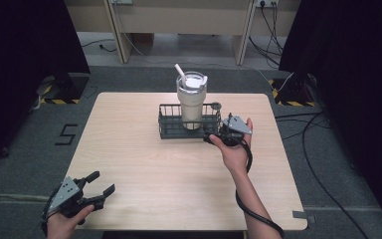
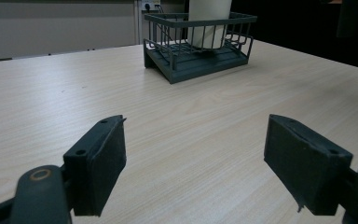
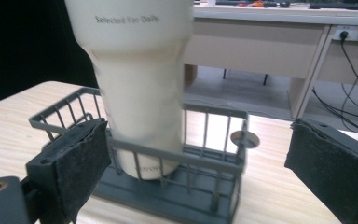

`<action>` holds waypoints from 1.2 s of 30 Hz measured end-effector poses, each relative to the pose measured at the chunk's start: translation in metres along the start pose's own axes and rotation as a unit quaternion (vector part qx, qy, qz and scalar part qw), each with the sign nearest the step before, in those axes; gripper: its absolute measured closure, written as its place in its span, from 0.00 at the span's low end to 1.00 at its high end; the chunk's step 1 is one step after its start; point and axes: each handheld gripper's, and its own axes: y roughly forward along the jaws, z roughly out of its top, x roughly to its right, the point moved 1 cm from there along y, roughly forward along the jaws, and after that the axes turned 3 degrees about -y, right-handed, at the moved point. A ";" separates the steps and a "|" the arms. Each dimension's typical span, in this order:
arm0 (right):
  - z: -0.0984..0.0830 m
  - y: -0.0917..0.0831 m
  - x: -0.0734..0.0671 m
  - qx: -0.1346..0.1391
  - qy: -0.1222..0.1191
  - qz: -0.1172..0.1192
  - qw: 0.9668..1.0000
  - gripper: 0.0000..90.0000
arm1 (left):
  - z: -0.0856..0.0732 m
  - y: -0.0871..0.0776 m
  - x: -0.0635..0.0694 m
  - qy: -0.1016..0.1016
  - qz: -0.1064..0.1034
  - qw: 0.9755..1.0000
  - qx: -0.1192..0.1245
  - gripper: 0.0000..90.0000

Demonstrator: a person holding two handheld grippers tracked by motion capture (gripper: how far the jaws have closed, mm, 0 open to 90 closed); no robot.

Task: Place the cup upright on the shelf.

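A cream tumbler (image 1: 191, 99) with a clear lid and a white straw stands upright inside a dark wire basket (image 1: 168, 130) at the far middle of the wooden table. My right gripper (image 1: 219, 124) sits just off the basket's right end, jaws open, facing the tumbler (image 3: 140, 79) and the basket (image 3: 200, 177). In the right gripper view its pads (image 3: 81, 161) stand wide apart on either side of the basket's corner, holding nothing. My left gripper (image 1: 102, 185) rests open near the front left table edge, far from the basket (image 2: 198, 58). Its pads (image 2: 105, 161) are empty.
The table (image 1: 144, 174) has a wide bare surface between the two grippers. A desk and cables stand on the floor beyond the far edge. Dark curtains flank both sides. A thick cable trails from my right gripper down the right forearm.
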 end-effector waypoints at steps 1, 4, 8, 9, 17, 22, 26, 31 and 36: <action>-0.001 -0.002 0.001 0.000 0.001 -0.002 1.000 0.07 | 0.000 0.000 0.000 -0.001 0.000 1.000 0.000 0.22; -0.005 -0.010 0.007 0.000 0.003 -0.008 1.000 0.08 | 0.000 0.000 0.000 0.002 -0.001 1.000 -0.001 0.22; -0.011 -0.022 0.011 0.001 0.003 -0.011 1.000 0.08 | 0.000 0.000 0.000 0.002 -0.001 1.000 -0.002 0.22; -0.013 -0.025 0.011 0.000 0.004 -0.012 1.000 0.08 | 0.000 0.001 0.000 0.002 -0.001 1.000 -0.002 0.22; -0.028 -0.046 0.015 -0.003 0.008 -0.015 1.000 0.10 | 0.000 0.001 0.001 0.004 0.000 1.000 -0.003 0.22; -0.041 -0.055 0.015 -0.009 0.013 -0.012 1.000 0.11 | 0.000 0.001 0.001 0.004 0.000 1.000 -0.002 0.22; -0.052 -0.062 0.015 -0.015 0.015 -0.010 1.000 0.12 | 0.000 0.001 0.001 0.005 0.000 1.000 -0.003 0.22; -0.064 -0.071 0.015 -0.021 0.022 -0.009 1.000 0.14 | 0.000 0.001 0.001 0.005 0.000 1.000 -0.003 0.22; -0.072 -0.078 0.013 -0.018 0.032 -0.006 0.999 0.16 | 0.000 0.002 0.002 0.007 0.000 1.000 -0.004 0.22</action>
